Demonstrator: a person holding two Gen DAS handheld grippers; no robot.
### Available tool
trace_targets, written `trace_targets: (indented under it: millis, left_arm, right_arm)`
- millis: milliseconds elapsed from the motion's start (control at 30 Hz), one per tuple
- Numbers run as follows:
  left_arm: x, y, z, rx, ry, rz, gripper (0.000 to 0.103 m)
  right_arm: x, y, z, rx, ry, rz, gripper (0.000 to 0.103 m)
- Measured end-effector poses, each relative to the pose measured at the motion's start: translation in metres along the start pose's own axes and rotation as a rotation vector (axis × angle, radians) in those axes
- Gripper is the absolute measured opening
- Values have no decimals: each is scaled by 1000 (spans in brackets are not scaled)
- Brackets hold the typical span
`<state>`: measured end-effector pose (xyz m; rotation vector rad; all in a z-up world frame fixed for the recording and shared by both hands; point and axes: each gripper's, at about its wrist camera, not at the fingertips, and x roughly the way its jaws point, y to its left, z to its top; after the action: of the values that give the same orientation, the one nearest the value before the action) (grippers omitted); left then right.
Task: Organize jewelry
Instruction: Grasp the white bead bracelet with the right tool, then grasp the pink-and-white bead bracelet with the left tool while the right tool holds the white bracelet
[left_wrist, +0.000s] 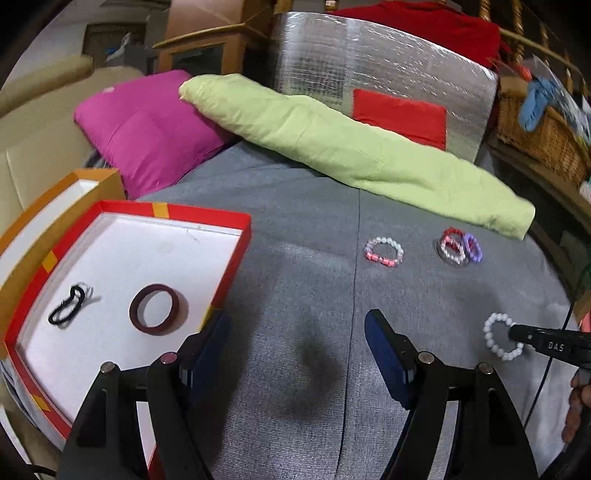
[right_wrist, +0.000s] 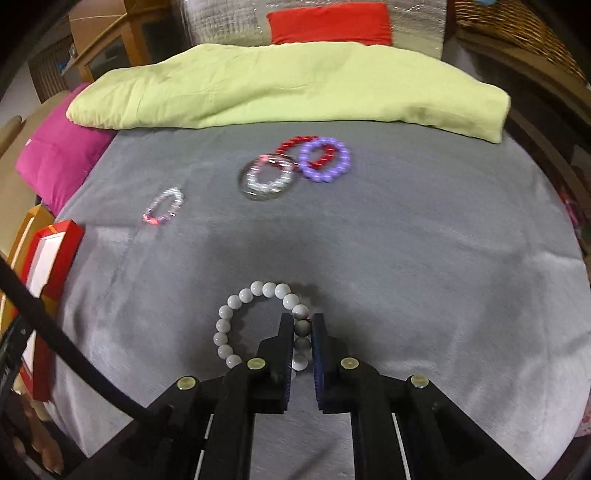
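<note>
Grey blanket covers the bed surface and carries all loose jewelry. At its far edge lies a long lime-green pillow, with a magenta pillow to its left and a silver quilted panel upright behind both.

Red-rimmed box with white floor sits at the left edge of the blanket. Inside it: a dark maroon bangle lying flat, and a black hair tie to its left, the two apart.

Left gripper hovers over bare blanket just right of the box; jaws spread wide, nothing between them.

Right gripper points steeply down at the near right part of the blanket. Its jaws are clenched on the white bead bracelet: several beads of the loop's right side sit pinched between the pads, the rest of the loop lying to the left on the blanket. The left wrist view shows the same grip from the side.

Farther back on the blanket, a cluster of three touching bracelets: a purple bead bracelet overlapping a red bead bracelet, with a clear-and-pink bracelet against their left. A separate pink-and-clear bracelet lies alone to the left, between the cluster and the box.
</note>
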<state>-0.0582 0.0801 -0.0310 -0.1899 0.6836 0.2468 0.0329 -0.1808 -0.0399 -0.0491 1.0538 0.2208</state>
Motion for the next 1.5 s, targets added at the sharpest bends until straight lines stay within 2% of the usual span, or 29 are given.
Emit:
trace_targets:
  millis: [67, 167, 433, 600, 667, 733, 900, 933, 1067, 1200, 1267, 1300, 1333, 1400, 1500]
  left_arm:
    - [2, -12, 0, 58, 5, 3, 76]
    - [8, -25, 4, 94, -1, 15, 76]
    - [65, -78, 51, 115, 78, -6, 76]
    - [100, -112, 62, 222, 111, -2, 75]
    - [116, -116, 60, 242, 151, -1, 57]
    - [132, -115, 54, 250, 231, -16, 7]
    - [122, -106, 46, 240, 243, -71, 0]
    - [113, -99, 44, 219, 236, -100, 0]
    - [90, -85, 35, 178, 220, -134, 0]
    - [83, -81, 37, 167, 212, -127, 0]
    - [86, -80, 44, 147, 224, -133, 23]
    - [92, -79, 49, 135, 216, -125, 52]
    - [93, -78, 56, 107, 184, -97, 67]
    - [100, -77, 67, 77, 157, -75, 67]
    - [124, -82, 76, 78, 207, -78, 67]
  right_arm:
    - [7, -3, -7, -1, -2, 4, 10]
    - [4, 0, -10, -34, -29, -16, 10]
    - [8, 3, -11, -71, -52, -14, 10]
    - [10, -3, -9, -46, -52, 25, 10]
    - [12, -5, -9, -37, -51, 36, 10]
    - [12, -6, -8, -30, -50, 45, 10]
    - [12, -7, -9, -23, -53, 50, 10]
    - [12, -8, -8, -18, -53, 55, 10]
    - [12, -8, -9, -10, -56, 57, 10]
    - [11, -9, -10, 2, -62, 63, 10]
    - [11, -10, -10, 7, -63, 67, 10]
    - [12, -10, -10, 8, -63, 70, 10]
    - [11, -10, -11, 11, -63, 73, 10]
    - [11, -12, -11, 14, -63, 78, 10]
    - [12, -13, -10, 16, -64, 86, 10]
